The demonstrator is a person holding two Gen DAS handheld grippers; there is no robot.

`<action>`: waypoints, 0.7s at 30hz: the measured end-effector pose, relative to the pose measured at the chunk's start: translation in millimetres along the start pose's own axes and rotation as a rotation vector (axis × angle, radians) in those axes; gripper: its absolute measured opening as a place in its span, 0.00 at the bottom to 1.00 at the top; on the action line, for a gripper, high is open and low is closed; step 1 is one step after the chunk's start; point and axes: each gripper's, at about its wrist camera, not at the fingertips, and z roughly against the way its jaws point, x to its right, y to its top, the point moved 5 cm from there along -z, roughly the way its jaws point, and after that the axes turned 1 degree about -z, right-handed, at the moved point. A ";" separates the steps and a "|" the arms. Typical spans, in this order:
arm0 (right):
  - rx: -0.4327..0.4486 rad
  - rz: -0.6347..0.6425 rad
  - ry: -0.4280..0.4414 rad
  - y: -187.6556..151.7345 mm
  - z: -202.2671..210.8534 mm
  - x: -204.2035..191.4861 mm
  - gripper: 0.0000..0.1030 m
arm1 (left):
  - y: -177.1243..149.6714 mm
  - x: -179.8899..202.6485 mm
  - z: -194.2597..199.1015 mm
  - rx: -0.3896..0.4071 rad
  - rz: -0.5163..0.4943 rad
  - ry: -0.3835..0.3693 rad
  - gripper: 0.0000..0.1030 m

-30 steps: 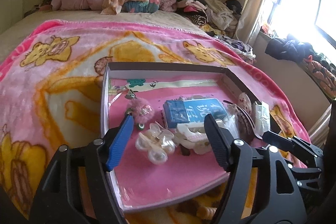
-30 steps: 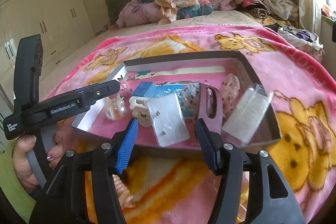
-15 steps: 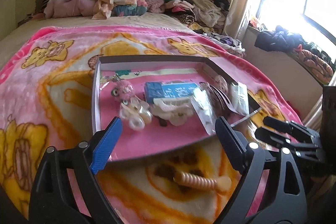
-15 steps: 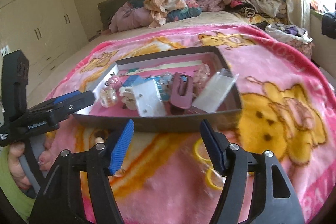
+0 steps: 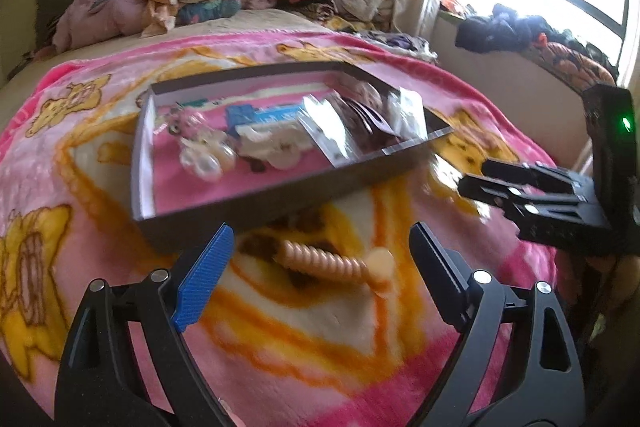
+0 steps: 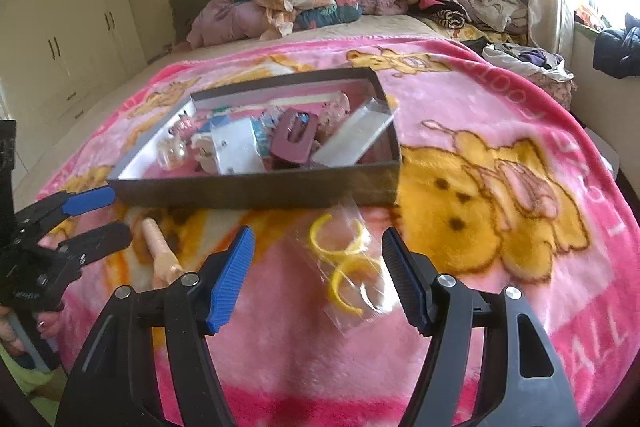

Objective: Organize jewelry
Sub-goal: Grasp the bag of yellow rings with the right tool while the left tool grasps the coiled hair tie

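With your right gripper (image 6: 318, 277) spread wide and empty just above the clear bag of yellow hoops (image 6: 347, 261), lower straight down, pinch the bag's plastic rather than the hoops, then lift it ahead into the box (image 6: 256, 191), left gripper (image 5: 320, 279) spread over the peach clip (image 5: 334, 263)
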 end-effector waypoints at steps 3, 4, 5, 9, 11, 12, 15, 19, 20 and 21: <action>-0.020 -0.001 -0.008 -3.6 -6.3 5.1 0.62 | -5.1 8.9 0.4 -0.006 -0.039 0.002 0.69; -0.026 -0.003 -0.008 -4.7 -7.9 6.6 0.62 | -7.1 11.4 -0.2 -0.014 -0.042 -0.009 0.68; -0.040 -0.005 -0.004 -6.3 -10.9 7.9 0.62 | -8.4 13.2 -1.1 -0.020 -0.043 -0.017 0.65; -0.058 0.018 -0.028 -9.1 -19.0 10.5 0.63 | -15.4 21.0 -8.5 -0.049 -0.052 -0.033 0.52; -0.066 0.027 -0.036 -10.3 -23.2 11.4 0.63 | -18.0 25.0 -11.8 -0.061 -0.058 -0.039 0.41; -0.072 0.033 -0.046 -10.9 -25.8 12.2 0.63 | -19.2 27.4 -13.4 -0.066 -0.062 -0.039 0.40; -0.086 0.036 -0.061 -11.9 -31.9 14.5 0.63 | -22.6 33.2 -16.2 -0.078 -0.070 -0.051 0.35; -0.102 0.028 -0.073 -13.1 -41.0 20.0 0.58 | -25.9 37.2 -23.0 -0.104 -0.071 -0.046 0.23; -0.100 0.028 -0.075 -13.0 -41.0 20.4 0.55 | -26.2 37.2 -24.0 -0.107 -0.072 -0.042 0.21; -0.096 0.029 -0.076 -13.1 -40.2 20.5 0.53 | -26.6 37.3 -25.3 -0.109 -0.075 -0.035 0.20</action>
